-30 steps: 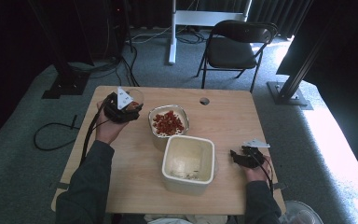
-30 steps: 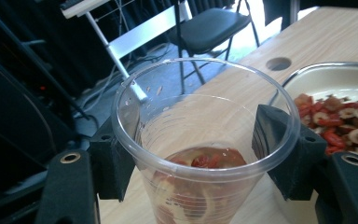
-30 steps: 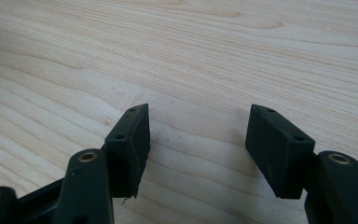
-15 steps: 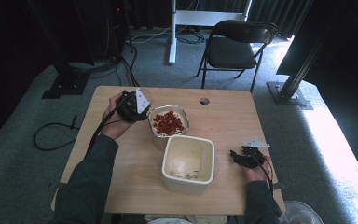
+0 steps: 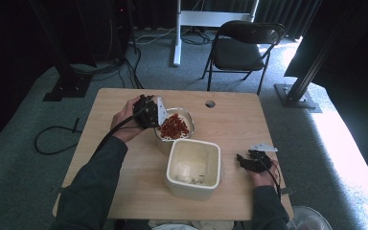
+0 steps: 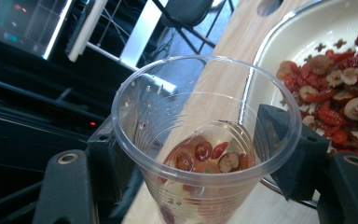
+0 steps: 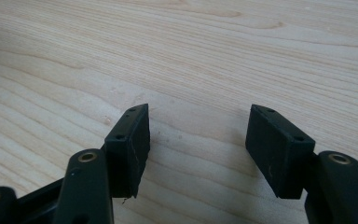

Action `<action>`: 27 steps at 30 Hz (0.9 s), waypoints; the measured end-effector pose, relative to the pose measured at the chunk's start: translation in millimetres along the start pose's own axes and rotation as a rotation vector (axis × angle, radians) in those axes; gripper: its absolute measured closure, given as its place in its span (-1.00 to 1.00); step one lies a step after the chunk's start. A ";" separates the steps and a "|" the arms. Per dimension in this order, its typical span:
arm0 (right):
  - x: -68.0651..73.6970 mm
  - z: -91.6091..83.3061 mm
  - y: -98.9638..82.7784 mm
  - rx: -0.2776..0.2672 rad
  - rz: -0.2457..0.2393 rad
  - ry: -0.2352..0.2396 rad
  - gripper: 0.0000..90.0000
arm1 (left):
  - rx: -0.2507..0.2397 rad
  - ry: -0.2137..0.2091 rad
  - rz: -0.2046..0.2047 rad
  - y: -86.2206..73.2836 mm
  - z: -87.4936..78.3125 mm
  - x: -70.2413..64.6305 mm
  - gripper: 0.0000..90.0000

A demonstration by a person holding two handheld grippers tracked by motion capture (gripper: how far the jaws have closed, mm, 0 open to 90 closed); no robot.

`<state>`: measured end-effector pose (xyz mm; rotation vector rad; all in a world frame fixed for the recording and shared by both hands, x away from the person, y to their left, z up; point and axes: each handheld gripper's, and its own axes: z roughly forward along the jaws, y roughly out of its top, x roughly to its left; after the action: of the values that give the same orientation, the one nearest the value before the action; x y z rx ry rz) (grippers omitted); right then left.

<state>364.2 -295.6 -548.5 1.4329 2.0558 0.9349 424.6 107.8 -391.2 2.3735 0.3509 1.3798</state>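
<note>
**Clear cup held tilted at the bowl's rim**

The left gripper [image 6: 200, 158] clasps a clear plastic cup [image 6: 205, 140] between its two pads [image 6: 109, 154], one on each side of the wall just under the rim; its jaws have just been opening slightly, yet the cup sits gripped between them. The cup's long axis runs out along the jaws, mouth facing away from the hand; a few red and pale dried pieces [image 6: 209, 156] lie at its bottom. Just beyond and beside the cup stands a white bowl [image 5: 188, 114] of the same dried mix. Nearer the person sits a square cream container [image 5: 193, 165]. The right gripper [image 7: 196, 140] rests over bare table [image 7: 214, 56], jaws apart, grasping nothing.
</note>
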 end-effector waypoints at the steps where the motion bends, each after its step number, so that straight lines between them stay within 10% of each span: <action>1: 0.0 0.0 0.0 0.000 0.000 0.000 -0.13 | -0.001 0.005 0.017 1.5 0.3 -2.3 -0.27; 7: -0.1 0.0 0.0 -0.001 -0.002 0.000 -0.13 | 0.042 0.009 0.152 11.0 1.9 -14.2 -0.29; 27: -0.2 0.0 0.1 0.000 -0.002 0.000 -0.13 | 0.088 0.054 0.389 16.4 -0.7 -37.5 -0.28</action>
<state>364.4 -295.8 -548.5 1.4307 2.0568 0.9347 406.1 78.4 -413.0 2.5766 -0.0434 1.6267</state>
